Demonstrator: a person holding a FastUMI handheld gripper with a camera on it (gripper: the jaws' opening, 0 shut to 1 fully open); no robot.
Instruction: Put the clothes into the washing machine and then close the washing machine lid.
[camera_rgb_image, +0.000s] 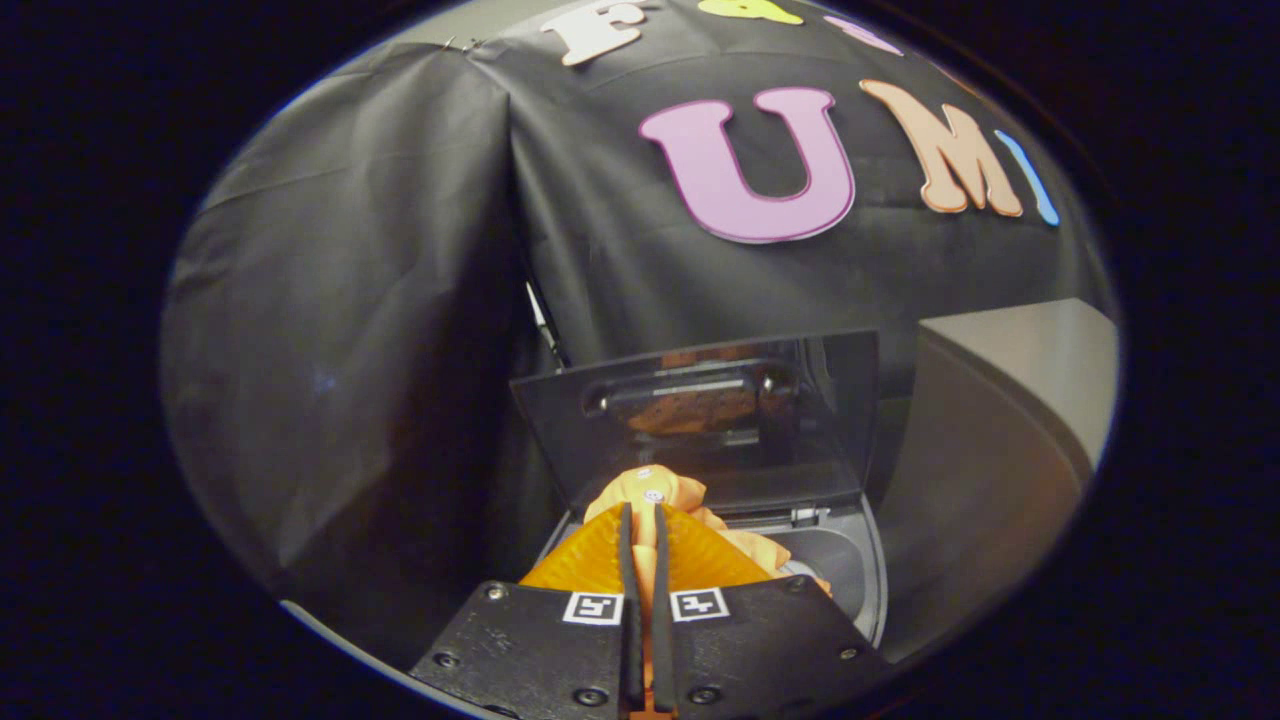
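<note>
A soft, crumpled orange garment (655, 495) is clamped between the jaws of the gripper (645, 520), which are drawn almost together with only a thin fold of fabric between them. The cloth bunches up just ahead of the jaws and spills to their right, over the round opening of the washing machine (850, 570). Beyond the jaws, the machine's dark, glossy, flat lid (700, 420) is seen raised upright, with a recessed handle moulded into it.
</note>
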